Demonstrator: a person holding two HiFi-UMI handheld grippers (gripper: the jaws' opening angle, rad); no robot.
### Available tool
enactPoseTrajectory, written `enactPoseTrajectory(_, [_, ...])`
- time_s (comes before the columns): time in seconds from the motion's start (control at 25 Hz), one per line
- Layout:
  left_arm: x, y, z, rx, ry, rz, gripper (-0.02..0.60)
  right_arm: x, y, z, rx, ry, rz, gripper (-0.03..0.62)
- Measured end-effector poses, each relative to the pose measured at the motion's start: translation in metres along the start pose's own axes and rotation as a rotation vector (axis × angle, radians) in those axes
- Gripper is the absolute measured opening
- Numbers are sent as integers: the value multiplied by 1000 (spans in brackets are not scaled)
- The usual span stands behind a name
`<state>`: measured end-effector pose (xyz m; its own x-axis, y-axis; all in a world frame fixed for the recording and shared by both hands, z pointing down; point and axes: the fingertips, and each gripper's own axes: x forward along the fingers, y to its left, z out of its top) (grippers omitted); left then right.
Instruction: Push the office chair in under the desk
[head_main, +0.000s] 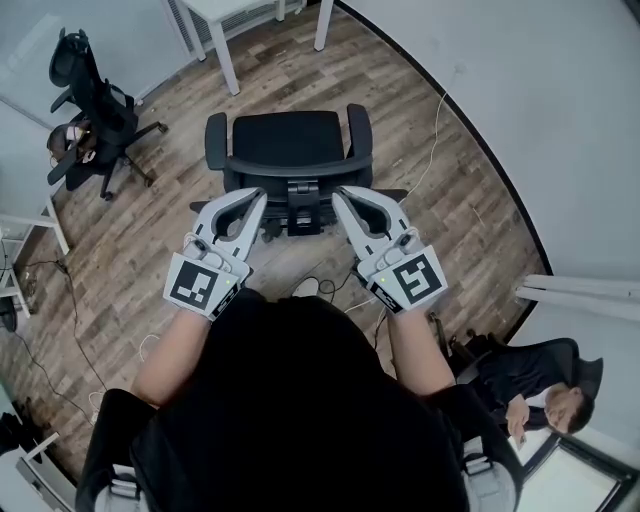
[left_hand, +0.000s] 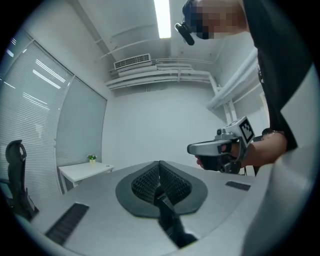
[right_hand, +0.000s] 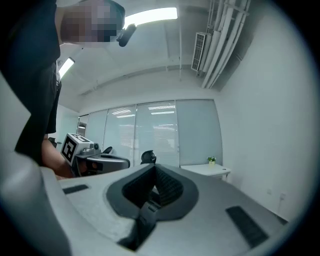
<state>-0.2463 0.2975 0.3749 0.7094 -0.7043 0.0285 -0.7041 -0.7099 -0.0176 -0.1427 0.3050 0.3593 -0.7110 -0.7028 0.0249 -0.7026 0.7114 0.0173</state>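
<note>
In the head view the black office chair (head_main: 290, 145) stands on the wood floor just ahead of me, its backrest toward me and its seat facing the white desk (head_main: 222, 12) at the top edge. My left gripper (head_main: 257, 196) and right gripper (head_main: 341, 194) are held side by side at chest height, tips over the chair's back, not touching it as far as I can see. Both are shut with nothing between the pads. The left gripper view shows its jaws (left_hand: 160, 165) closed, and the right gripper view shows its jaws (right_hand: 154, 169) closed too.
A second black chair (head_main: 95, 100) stands at the left by a white table (head_main: 35, 222). A person (head_main: 535, 395) sits at the lower right. Cables (head_main: 60, 330) trail over the floor. A curved white wall (head_main: 520, 110) borders the right side.
</note>
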Motion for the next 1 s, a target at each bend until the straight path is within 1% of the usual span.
enactPoseTrajectory(0.12, [0, 2, -4, 10, 28, 17, -6, -3, -4, -6, 10, 11, 15, 2])
enactPoseTrajectory(0.28, [-3, 7, -7, 30, 31, 20, -5, -4, -9, -18, 34, 65, 51, 3])
enactPoseTrajectory(0.36, [-4, 11, -8, 38, 47, 16, 2, -4, -12, -21, 21, 91, 60, 3])
enactPoseTrajectory(0.44, [-3, 14, -16, 51, 81, -7, 19, -5, -17, -31, 0, 139, 74, 5])
enactPoseTrajectory(0.56, [-3, 14, -36, 82, 172, -65, 63, -9, -23, -59, -30, 265, 114, 11])
enactPoseTrajectory(0.76, [-11, 17, -77, 186, 352, -138, 111, -21, -33, -98, -87, 449, 175, 46])
enactPoseTrajectory(0.84, [-14, 20, -94, 226, 419, -158, 124, -24, -35, -114, -116, 517, 204, 66])
enactPoseTrajectory(1.0, [-15, 27, -121, 303, 526, -202, 137, -26, -41, -140, -168, 630, 247, 96])
